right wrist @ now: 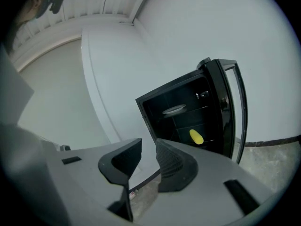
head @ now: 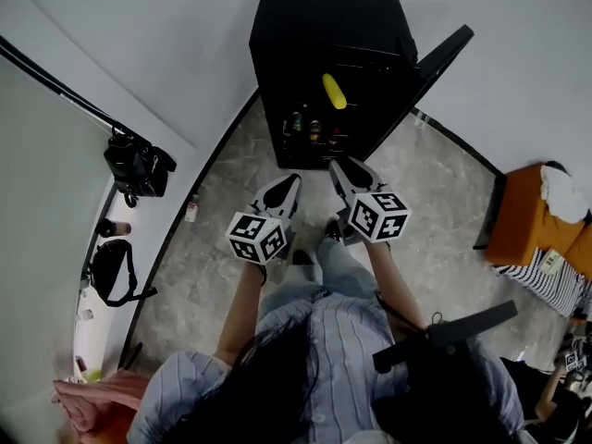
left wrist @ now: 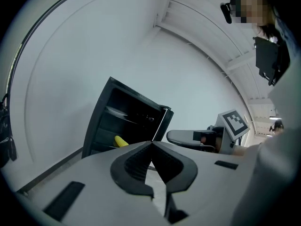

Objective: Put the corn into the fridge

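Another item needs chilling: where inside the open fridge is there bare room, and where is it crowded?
The shelf holding the yellow corn cob in the black mini fridge looks bare left of the corn. The shelf above carries a pale plate; the bottom row is crowded with small bottles.

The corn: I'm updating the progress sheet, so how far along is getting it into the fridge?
Done: the corn lies inside the fridge, whose door stands open. In hand: nothing. The left gripper has its jaws together, the right gripper has them slightly apart, and both are empty. Left: probably only shutting the door.
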`<state>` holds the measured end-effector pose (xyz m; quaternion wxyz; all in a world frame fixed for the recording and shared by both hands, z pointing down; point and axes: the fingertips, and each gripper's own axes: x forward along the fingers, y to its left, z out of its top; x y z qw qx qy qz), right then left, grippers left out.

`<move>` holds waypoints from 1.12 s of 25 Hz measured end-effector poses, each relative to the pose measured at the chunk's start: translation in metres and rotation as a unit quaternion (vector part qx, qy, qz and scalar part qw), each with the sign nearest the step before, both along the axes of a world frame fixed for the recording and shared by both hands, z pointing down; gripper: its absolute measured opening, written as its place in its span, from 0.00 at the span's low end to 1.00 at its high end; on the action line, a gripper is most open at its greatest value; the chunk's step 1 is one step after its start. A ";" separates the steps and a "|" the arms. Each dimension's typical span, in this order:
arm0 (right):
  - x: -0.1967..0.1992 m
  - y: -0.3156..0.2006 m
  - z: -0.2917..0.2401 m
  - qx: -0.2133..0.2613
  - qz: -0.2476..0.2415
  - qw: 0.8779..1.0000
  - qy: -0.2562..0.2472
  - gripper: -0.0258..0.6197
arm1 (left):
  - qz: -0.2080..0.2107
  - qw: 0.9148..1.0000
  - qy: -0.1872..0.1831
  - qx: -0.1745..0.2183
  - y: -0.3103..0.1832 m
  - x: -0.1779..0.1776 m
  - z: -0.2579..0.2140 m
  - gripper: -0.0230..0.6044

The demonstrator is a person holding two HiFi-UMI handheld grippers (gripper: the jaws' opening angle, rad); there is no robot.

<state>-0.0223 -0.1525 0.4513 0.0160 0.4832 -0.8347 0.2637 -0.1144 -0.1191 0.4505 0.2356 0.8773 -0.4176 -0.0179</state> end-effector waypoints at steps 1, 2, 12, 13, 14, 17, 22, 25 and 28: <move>0.001 0.002 0.003 -0.004 0.000 1.000 0.000 0.20 | 0.007 1.000 0.002 -0.001 0.001 0.003 0.002 0.05; 0.002 0.005 0.006 -0.008 0.000 1.000 0.002 0.20 | 0.015 1.000 0.005 -0.002 0.003 0.007 0.003 0.05; 0.016 0.028 0.020 -0.033 0.000 0.999 0.005 0.19 | 0.048 0.998 0.008 -0.031 0.022 0.044 0.016 0.05; 0.018 0.029 0.021 -0.034 0.001 0.999 0.003 0.19 | 0.050 0.998 0.008 -0.031 0.022 0.047 0.015 0.05; 0.019 0.030 0.021 -0.034 0.001 0.999 0.001 0.19 | 0.051 0.998 0.007 -0.030 0.022 0.049 0.014 0.05; 0.024 0.037 0.023 -0.035 -0.002 0.999 0.000 0.18 | 0.051 0.998 0.006 -0.026 0.023 0.057 0.010 0.05; 0.041 0.054 0.024 -0.036 -0.002 0.999 0.007 0.17 | 0.043 0.999 0.005 -0.018 0.030 0.070 -0.001 0.05; 0.052 0.069 0.019 -0.032 -0.002 0.999 0.001 0.16 | 0.037 0.999 0.001 -0.015 0.039 0.079 -0.004 0.05; 0.061 0.083 0.011 -0.027 -0.011 1.000 -0.001 0.16 | 0.034 0.999 -0.002 -0.011 0.052 0.089 -0.009 0.05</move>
